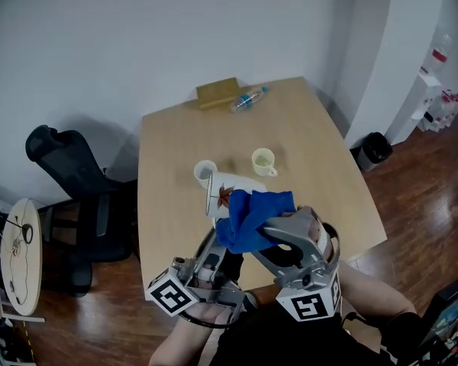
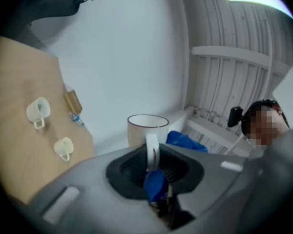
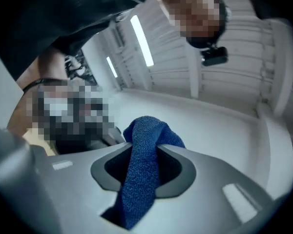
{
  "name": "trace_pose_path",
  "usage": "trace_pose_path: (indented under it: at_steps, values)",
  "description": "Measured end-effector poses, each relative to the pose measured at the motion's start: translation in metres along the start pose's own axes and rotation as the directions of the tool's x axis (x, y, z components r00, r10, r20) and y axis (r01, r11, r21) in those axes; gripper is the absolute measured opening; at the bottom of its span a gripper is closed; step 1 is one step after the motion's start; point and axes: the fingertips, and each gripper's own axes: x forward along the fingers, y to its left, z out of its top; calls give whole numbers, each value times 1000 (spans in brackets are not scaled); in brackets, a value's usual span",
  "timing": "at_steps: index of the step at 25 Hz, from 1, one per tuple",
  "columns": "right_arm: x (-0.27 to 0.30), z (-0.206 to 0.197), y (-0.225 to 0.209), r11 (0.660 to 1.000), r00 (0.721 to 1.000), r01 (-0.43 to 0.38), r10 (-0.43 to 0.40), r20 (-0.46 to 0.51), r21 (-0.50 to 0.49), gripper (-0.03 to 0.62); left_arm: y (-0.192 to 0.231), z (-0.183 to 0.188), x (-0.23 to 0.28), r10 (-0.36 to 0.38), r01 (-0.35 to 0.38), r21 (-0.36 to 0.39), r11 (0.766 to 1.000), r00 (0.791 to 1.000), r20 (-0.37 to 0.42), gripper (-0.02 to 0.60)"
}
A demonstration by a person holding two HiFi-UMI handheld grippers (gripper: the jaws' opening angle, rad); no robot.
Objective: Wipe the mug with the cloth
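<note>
A white mug with a red leaf print is held up above the table's near edge, tipped on its side. My left gripper is shut on the mug's handle, and in the left gripper view the mug stands just beyond the jaws. The right gripper is shut on a blue cloth, which is bunched against the mug's side. In the right gripper view the cloth runs between the jaws and hangs out below them. A fold of the cloth shows behind the mug.
Two small pale mugs stand mid-table on the wooden table. A brown box and a plastic bottle lie at the far edge. A black office chair is at the left, a black bin at the right.
</note>
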Motion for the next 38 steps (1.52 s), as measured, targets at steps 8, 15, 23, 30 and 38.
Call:
trace_pose_path:
  at_steps: [8,15,23,30,38]
  values:
    - [-1,13,-3,994,997,-65,61,45,91,114,-21,-3,-10,-83,85,52,995,996,-29,61]
    - [0,-9,-54,562,977,-201,176,121,802,114,-46,-1,-25,-181,205,188,961,974,-140,61]
    - [-3,-67,-30,-657,875,-375,-17,484,654,114,-85,-29,-34,-355,421,190,887,885,-302,61]
    - [-35,-10,24,-900,713,-429,-287,640,75,112,-110,-53,-48,-483,597,211,774,772,-414,61]
    - [-28,-57,24,-862,872,-448,-361,331,237,112,-98,-31,-18,-329,421,390,819,902,-281,61]
